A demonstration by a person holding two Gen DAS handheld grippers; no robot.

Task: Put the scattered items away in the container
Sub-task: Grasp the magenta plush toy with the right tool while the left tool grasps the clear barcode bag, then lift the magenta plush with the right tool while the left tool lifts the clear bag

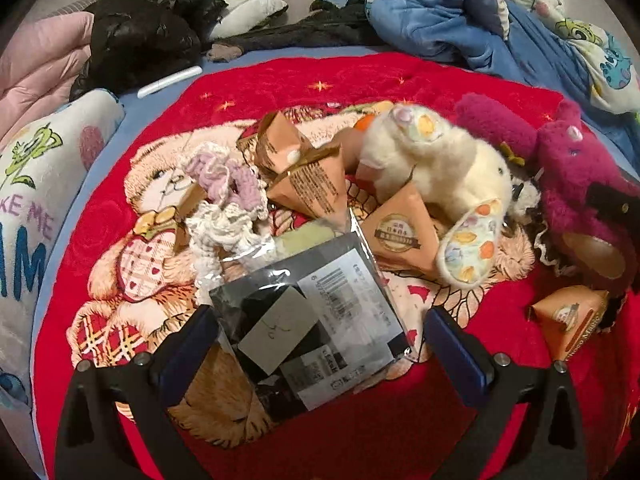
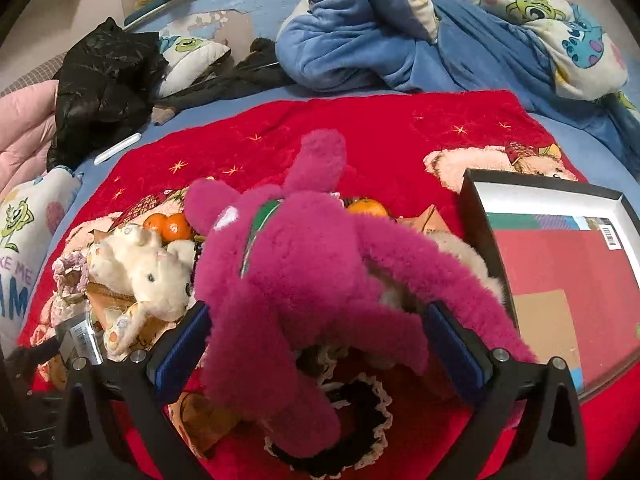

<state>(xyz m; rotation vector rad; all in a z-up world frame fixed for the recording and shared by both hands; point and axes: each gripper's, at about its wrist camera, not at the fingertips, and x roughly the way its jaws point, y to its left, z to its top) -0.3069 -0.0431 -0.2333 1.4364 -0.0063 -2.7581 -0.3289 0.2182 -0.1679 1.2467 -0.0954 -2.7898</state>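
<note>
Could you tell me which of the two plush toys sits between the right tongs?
The magenta plush: it fills the gap between the right tongs, while the cream plush lies off to their left.

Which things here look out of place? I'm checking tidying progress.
Most items lie jumbled outside the box: the cream plush sprawls upside down over orange packets, and the magenta plush lies beside it.

Ahead of your grippers you face a bed with a blue sheet [image 2: 256, 104], overlaid by a red teddy-bear blanket [image 2: 400, 136]. Far ahead to the right lies a rumpled blue cartoon-print duvet [image 2: 360, 40]; to the left, a black puffer jacket [image 1: 148, 24] and a pink quilt [image 1: 36, 68]. Lighting is dim and indoor.
</note>
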